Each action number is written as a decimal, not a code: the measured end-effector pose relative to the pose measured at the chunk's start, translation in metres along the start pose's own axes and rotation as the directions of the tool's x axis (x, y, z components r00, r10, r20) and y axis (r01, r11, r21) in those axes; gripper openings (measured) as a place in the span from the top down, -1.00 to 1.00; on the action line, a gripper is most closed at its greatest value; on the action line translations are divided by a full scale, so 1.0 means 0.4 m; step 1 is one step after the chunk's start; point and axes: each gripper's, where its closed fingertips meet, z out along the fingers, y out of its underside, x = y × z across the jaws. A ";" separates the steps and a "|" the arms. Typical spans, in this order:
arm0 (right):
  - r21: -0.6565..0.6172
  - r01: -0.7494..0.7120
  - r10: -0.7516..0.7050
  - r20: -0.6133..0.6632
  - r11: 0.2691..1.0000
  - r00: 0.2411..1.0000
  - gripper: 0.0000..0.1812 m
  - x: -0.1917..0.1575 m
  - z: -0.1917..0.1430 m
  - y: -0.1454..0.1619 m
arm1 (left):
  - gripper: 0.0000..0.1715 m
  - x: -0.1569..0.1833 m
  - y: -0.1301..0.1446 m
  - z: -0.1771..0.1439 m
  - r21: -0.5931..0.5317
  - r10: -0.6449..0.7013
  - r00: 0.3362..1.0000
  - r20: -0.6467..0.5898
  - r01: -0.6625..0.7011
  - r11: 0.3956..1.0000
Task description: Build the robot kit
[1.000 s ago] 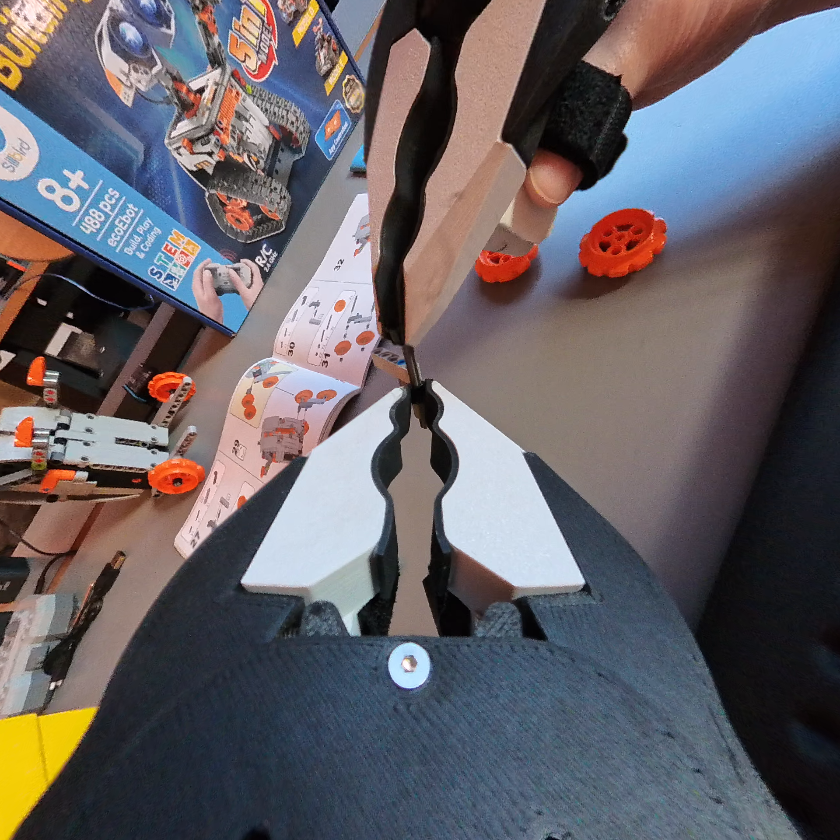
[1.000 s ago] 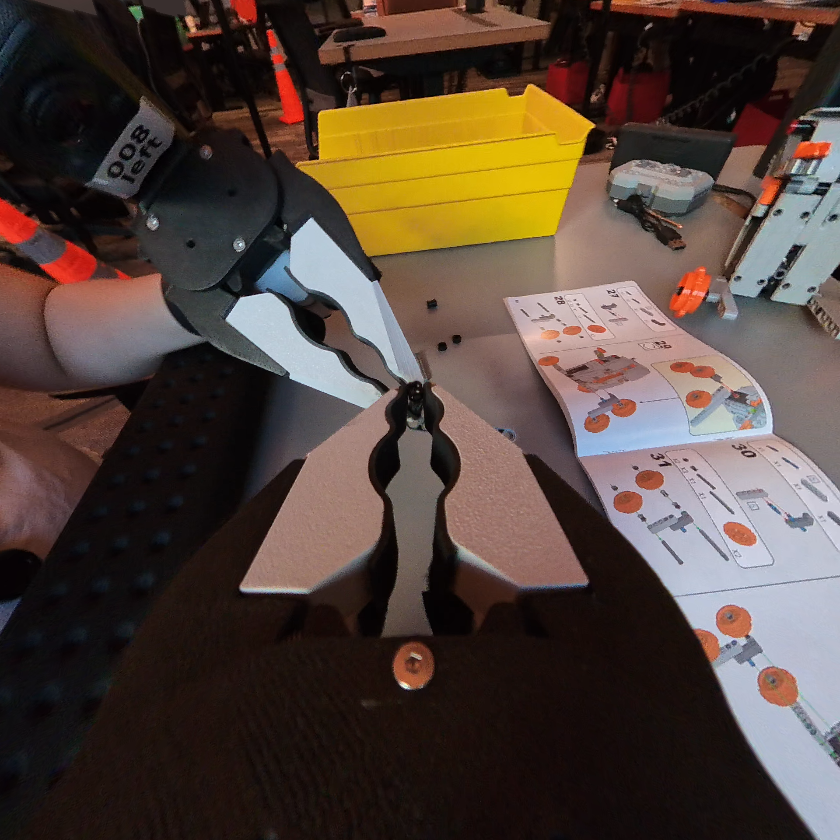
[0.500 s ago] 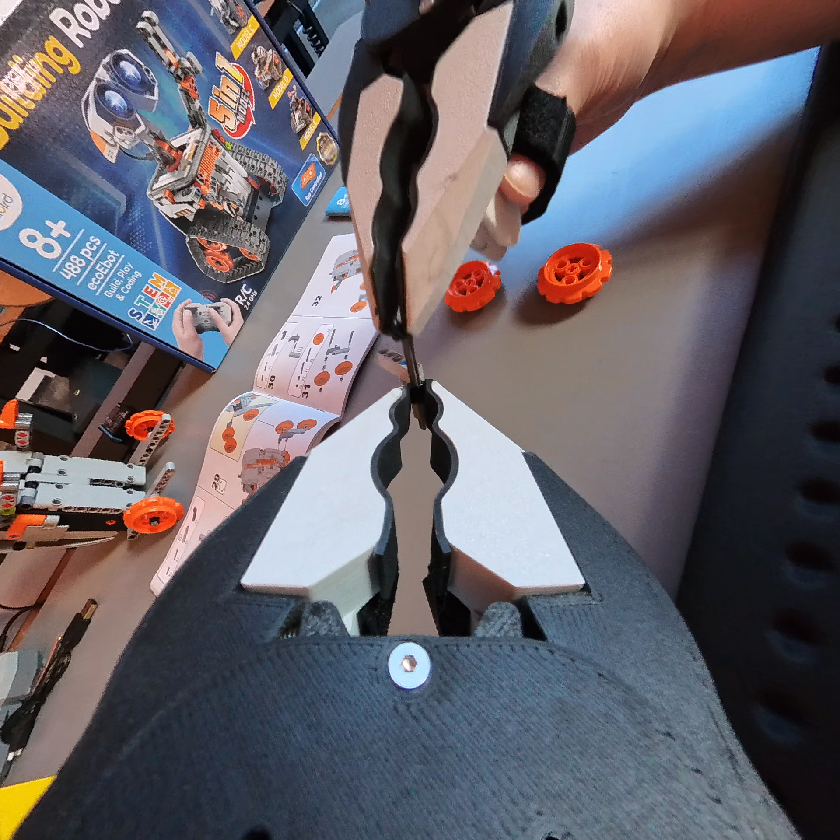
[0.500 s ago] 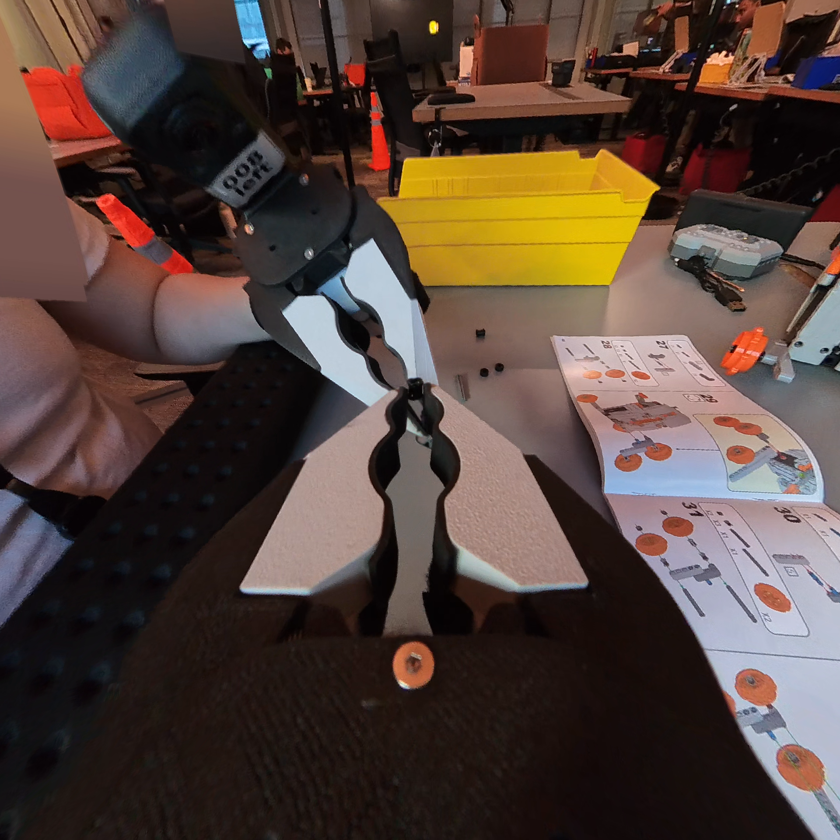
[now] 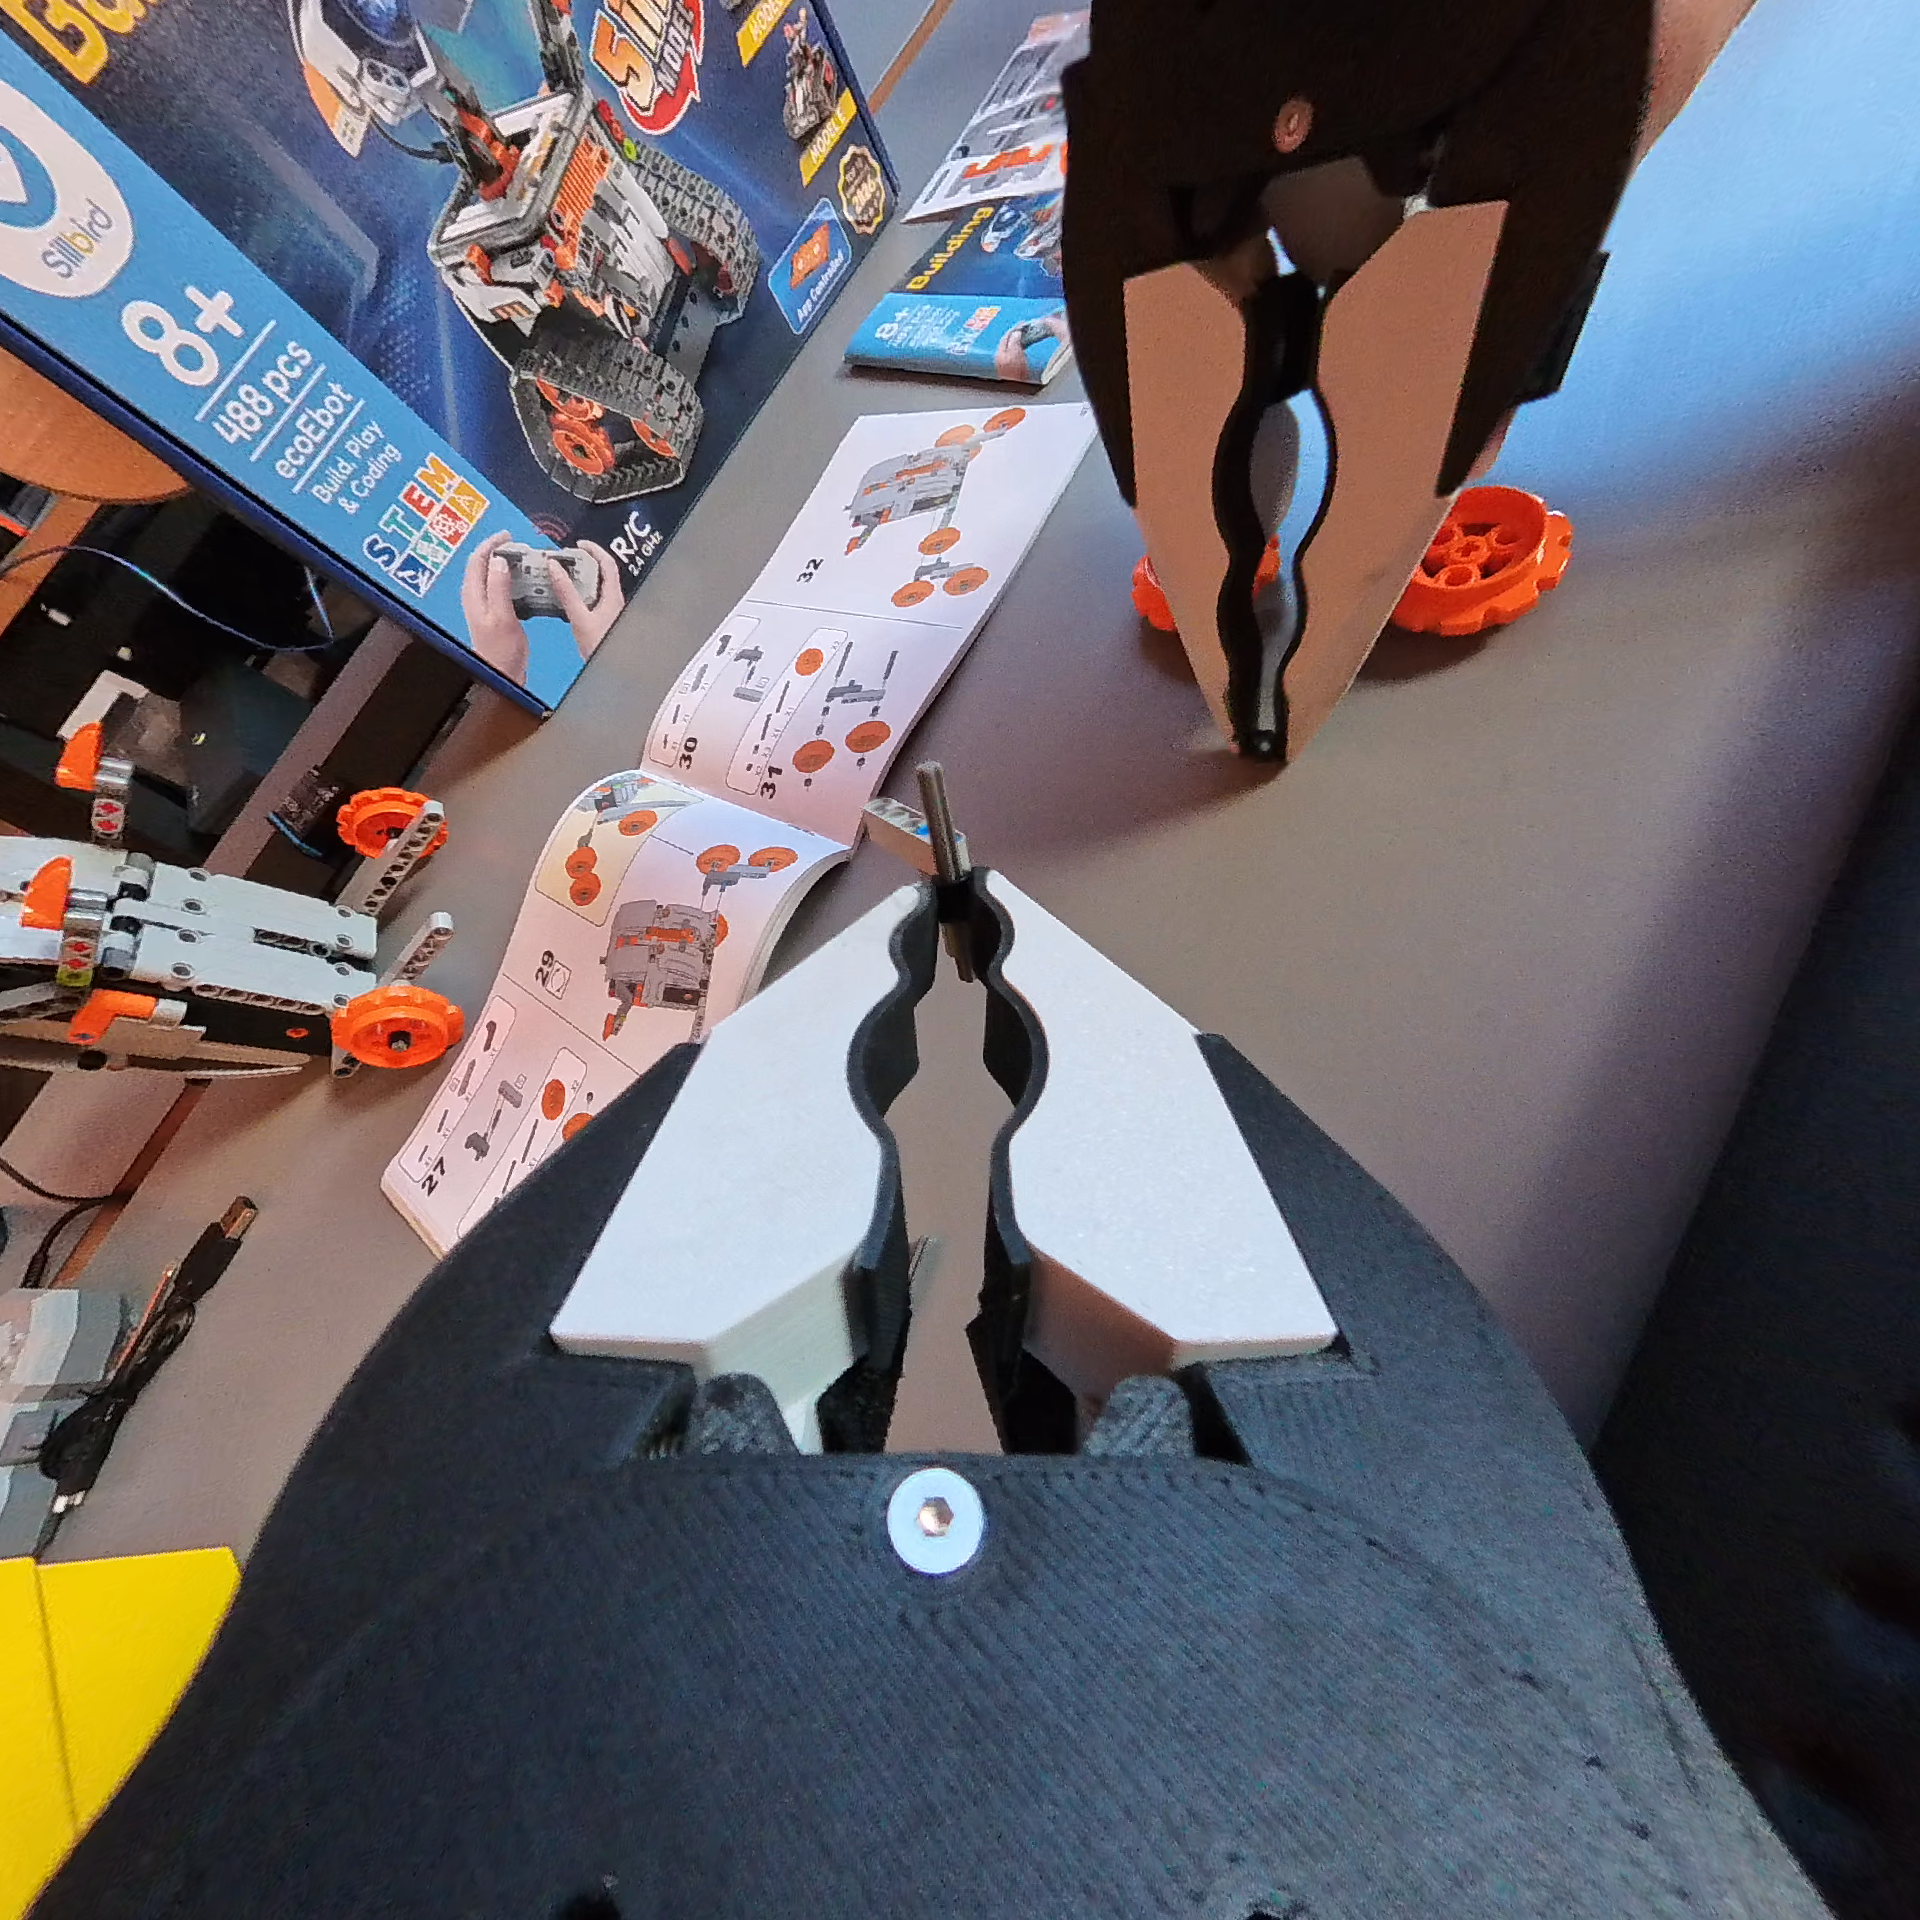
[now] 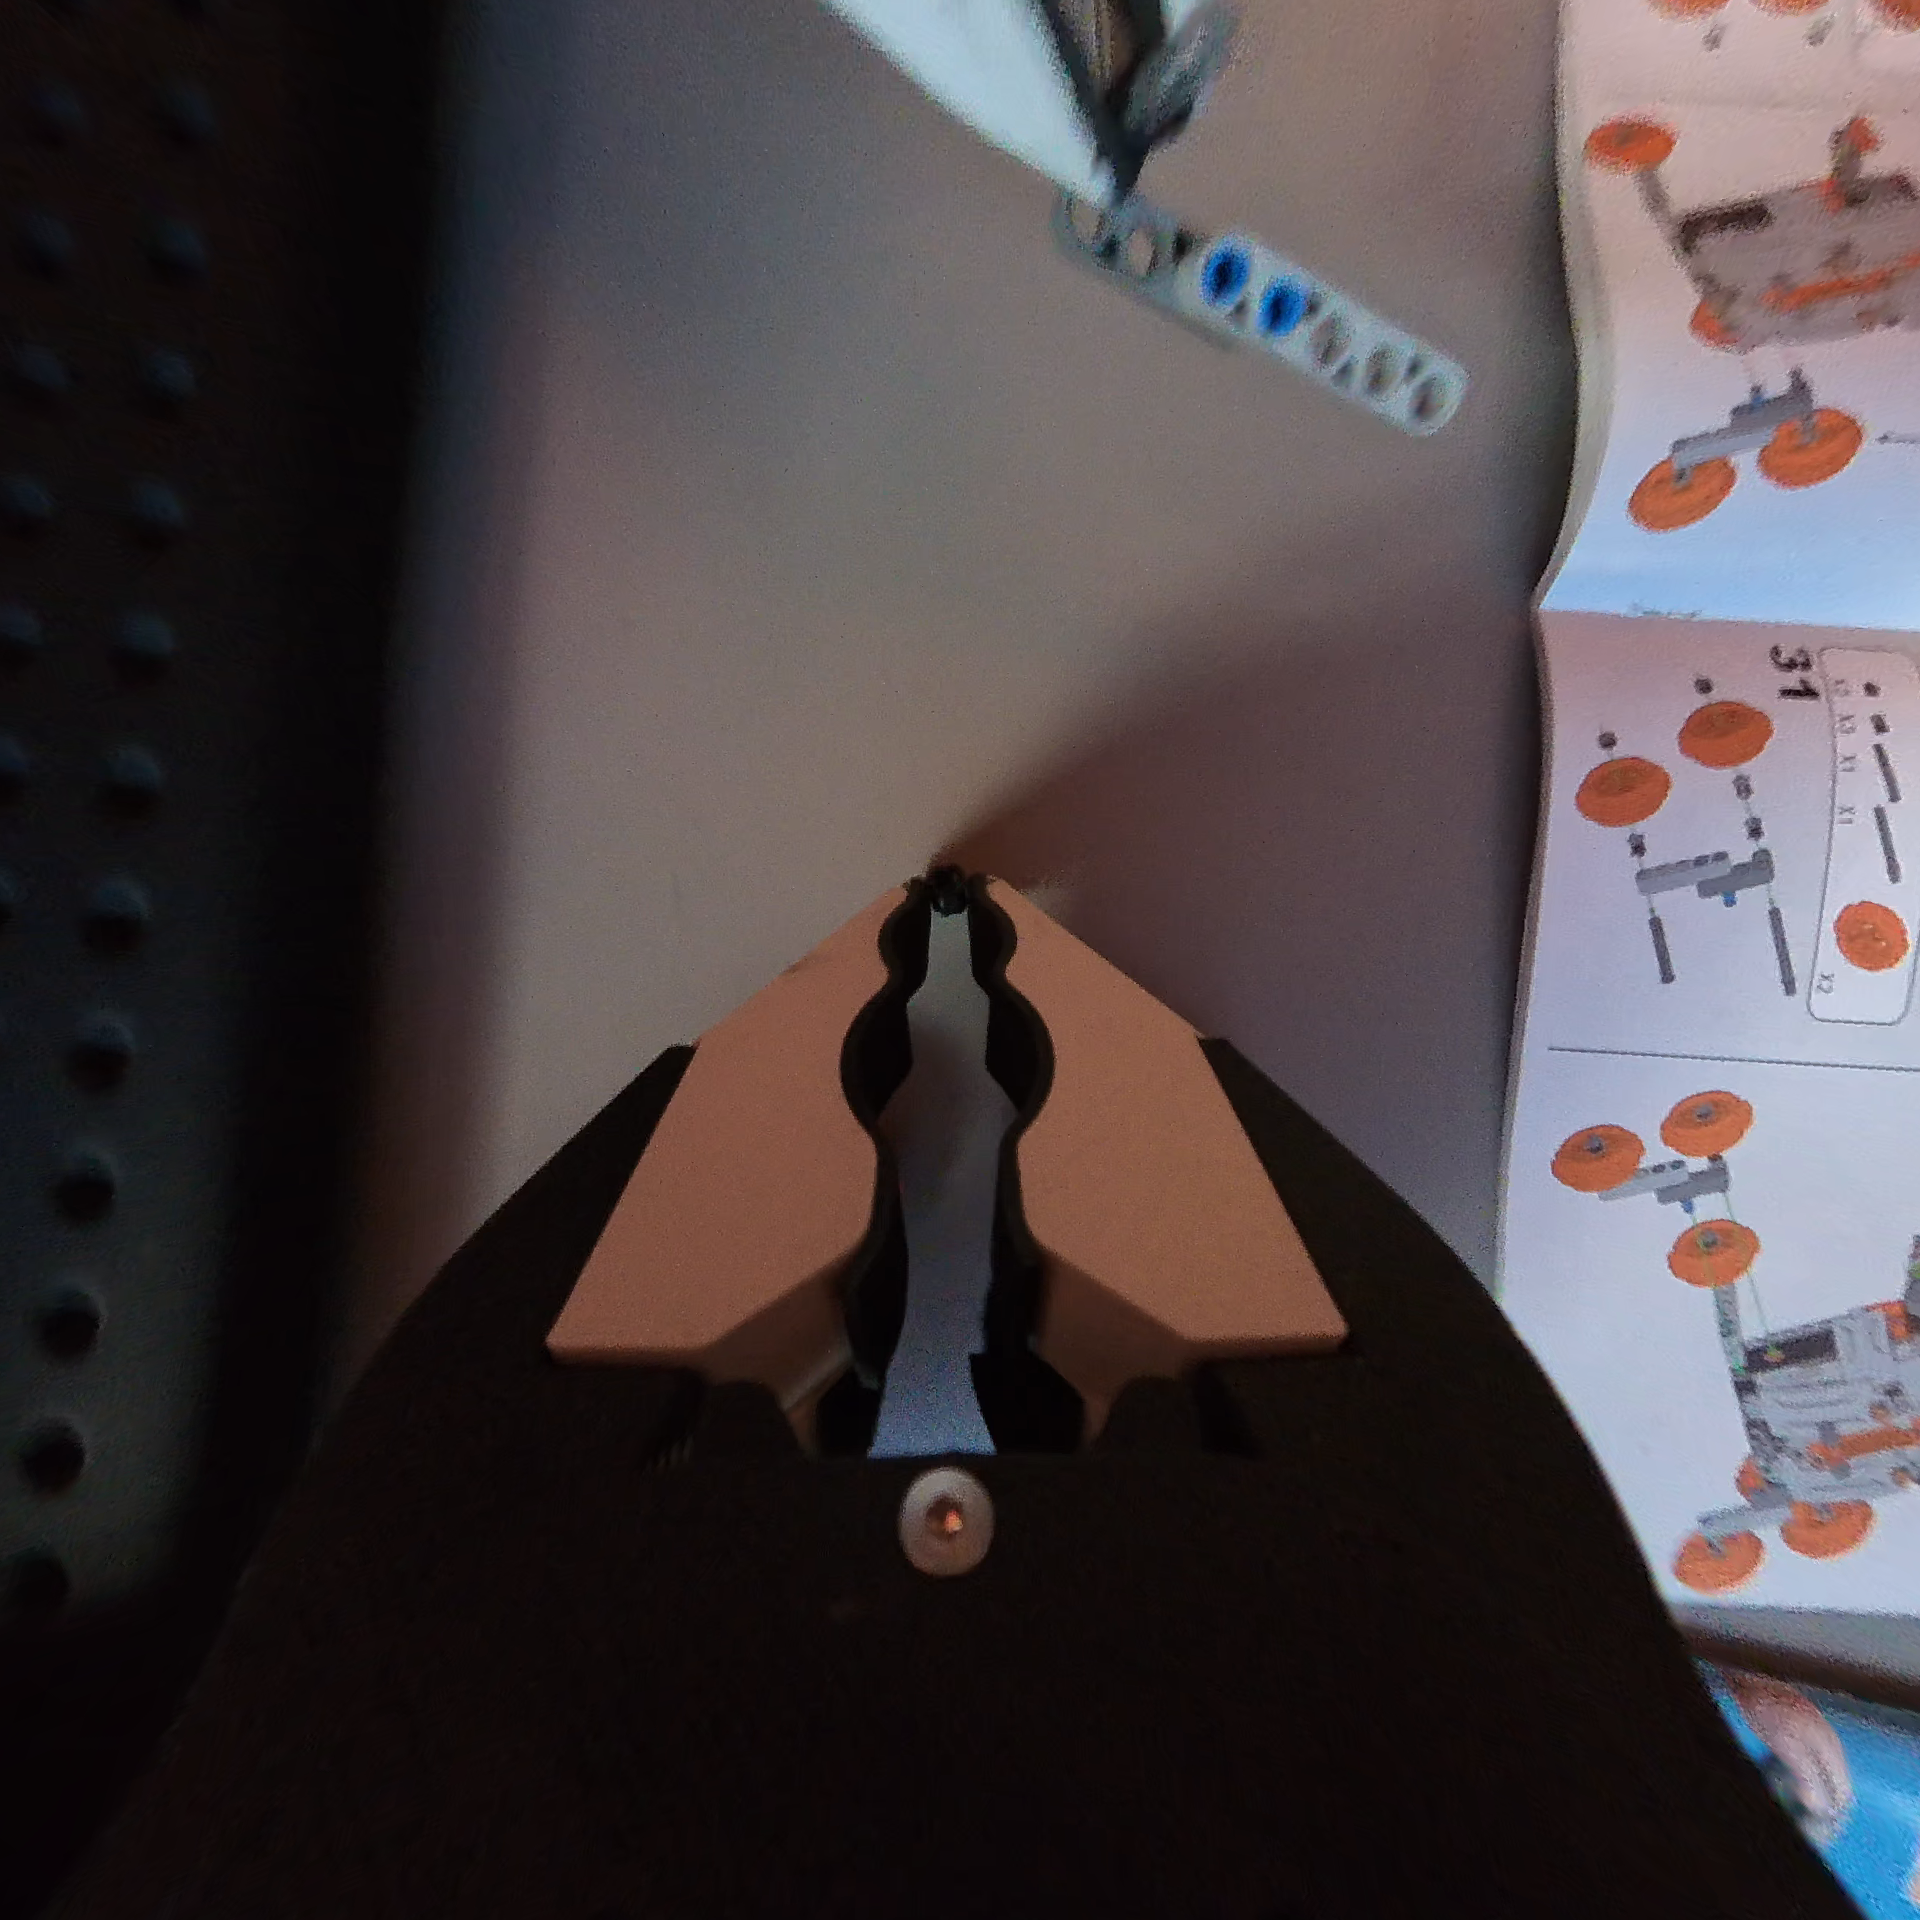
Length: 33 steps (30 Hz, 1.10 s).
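My left gripper (image 5: 953, 896) is shut on a thin grey axle (image 5: 938, 821) that sticks up past its tips. A grey holed beam (image 5: 896, 823) with blue pins (image 6: 1252, 296) lies right behind those tips; I cannot tell whether they touch. My right gripper (image 6: 945, 891) is shut on a small black piece (image 6: 945, 900). In the left wrist view the right gripper (image 5: 1259, 740) points down with its tips at the grey table (image 5: 1455, 987), apart from the axle. The left gripper (image 6: 1101, 94) shows blurred at the top of the right wrist view.
An open instruction booklet (image 5: 800, 717) lies left of the grippers, also in the right wrist view (image 6: 1725, 831). Two orange wheels (image 5: 1486, 561) lie behind the right gripper. A blue toy box (image 5: 416, 312), a part-built model (image 5: 197, 956), a yellow bin (image 5: 94, 1683) and a dark studded mat (image 6: 156, 727) border the area. One gripper's finger ends stand about 10 cm off the other's.
The grippers were tip to tip on the axle. Now the right gripper has pulled away and tipped down to the table; the left one still holds the axle.
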 end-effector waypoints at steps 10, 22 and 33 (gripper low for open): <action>0.215 0.006 -0.024 0.080 0.977 0.996 0.81 -0.004 -0.010 0.002 | 0.97 0.013 0.000 0.004 -0.005 0.014 1.000 -0.017 -0.014 1.000; -0.156 0.281 -0.275 0.062 0.947 0.959 0.89 -0.018 -0.037 -0.015 | 0.97 -0.014 0.001 -0.014 0.008 -0.005 1.000 0.019 0.005 1.000; -0.299 0.367 -0.339 0.143 0.881 0.930 0.86 -0.003 -0.011 -0.003 | 0.97 -0.020 -0.001 -0.021 0.019 -0.019 1.000 0.024 0.018 1.000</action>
